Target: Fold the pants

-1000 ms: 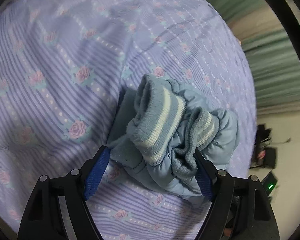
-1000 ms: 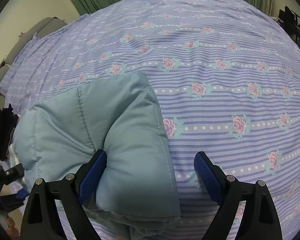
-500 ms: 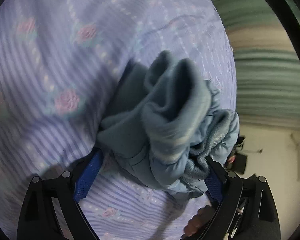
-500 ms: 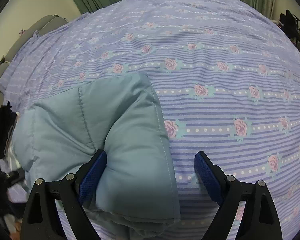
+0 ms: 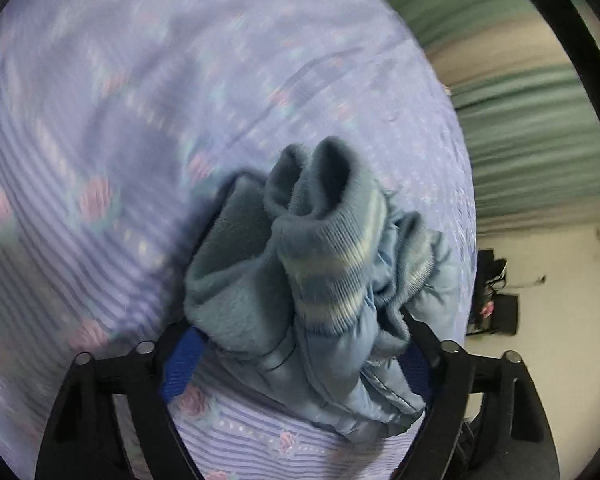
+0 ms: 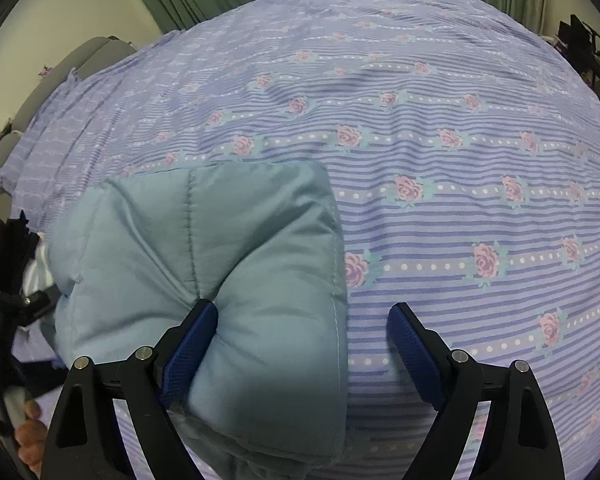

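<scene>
The light blue padded pants [image 6: 236, 264] lie folded on the bed. In the left wrist view their cuff end [image 5: 320, 264], ribbed with white stripes, is bunched up between the fingers of my left gripper [image 5: 296, 356], which has closed in on the fabric and holds it off the sheet. My right gripper [image 6: 296, 344] is open; its left finger [image 6: 188, 344] presses into the folded padded part, and its right finger [image 6: 416, 352] stands over the bare sheet.
The bed sheet [image 6: 440, 128] is purple striped with pink roses. Green curtains [image 5: 532, 132] hang behind the bed. Dark equipment [image 5: 496, 304] stands on the floor beside it. A grey headboard [image 6: 72, 68] is at the far left.
My left gripper has narrowed around the cuff end and lifted and turned it; the cuffs now stand upright between the fingers. My right gripper has stayed pressed on the fold.
</scene>
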{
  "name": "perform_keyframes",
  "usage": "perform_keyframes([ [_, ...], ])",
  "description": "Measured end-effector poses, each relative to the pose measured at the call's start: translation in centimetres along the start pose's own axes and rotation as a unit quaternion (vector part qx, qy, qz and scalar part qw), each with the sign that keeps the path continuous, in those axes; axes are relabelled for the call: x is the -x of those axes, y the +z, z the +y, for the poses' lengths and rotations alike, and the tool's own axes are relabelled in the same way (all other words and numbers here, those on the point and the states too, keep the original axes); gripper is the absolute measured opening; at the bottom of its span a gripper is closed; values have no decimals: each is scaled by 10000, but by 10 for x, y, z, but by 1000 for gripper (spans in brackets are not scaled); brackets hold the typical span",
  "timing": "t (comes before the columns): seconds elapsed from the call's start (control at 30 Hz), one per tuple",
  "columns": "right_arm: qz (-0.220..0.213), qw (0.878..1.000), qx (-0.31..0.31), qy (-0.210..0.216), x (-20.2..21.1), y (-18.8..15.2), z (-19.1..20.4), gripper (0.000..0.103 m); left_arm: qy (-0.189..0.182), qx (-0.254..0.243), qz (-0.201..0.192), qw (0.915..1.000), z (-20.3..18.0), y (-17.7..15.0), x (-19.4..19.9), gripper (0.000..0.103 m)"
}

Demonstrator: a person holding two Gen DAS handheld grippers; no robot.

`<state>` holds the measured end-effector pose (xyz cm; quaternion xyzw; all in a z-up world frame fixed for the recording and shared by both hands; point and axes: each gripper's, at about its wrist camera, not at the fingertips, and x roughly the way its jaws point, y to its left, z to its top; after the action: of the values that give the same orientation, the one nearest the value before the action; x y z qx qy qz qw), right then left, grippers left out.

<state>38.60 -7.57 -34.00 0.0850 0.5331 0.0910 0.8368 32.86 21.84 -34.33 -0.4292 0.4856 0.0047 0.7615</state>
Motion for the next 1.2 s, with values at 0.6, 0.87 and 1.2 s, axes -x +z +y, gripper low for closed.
perform_keyframes([
  [0.6,-2,9985,-269,474,27,-3,20,42,-205,-274,-162,9993,-17,16,11,61],
  [0.87,-466,9963,-1,728,129,-45,42,41,-440,-876,-534,9938,-43,-35,124,61],
  [1.2,-1246,9816,752,1233,281,-83,97,41,-443,-1289,-1467,9797,-71,-100,290,61],
])
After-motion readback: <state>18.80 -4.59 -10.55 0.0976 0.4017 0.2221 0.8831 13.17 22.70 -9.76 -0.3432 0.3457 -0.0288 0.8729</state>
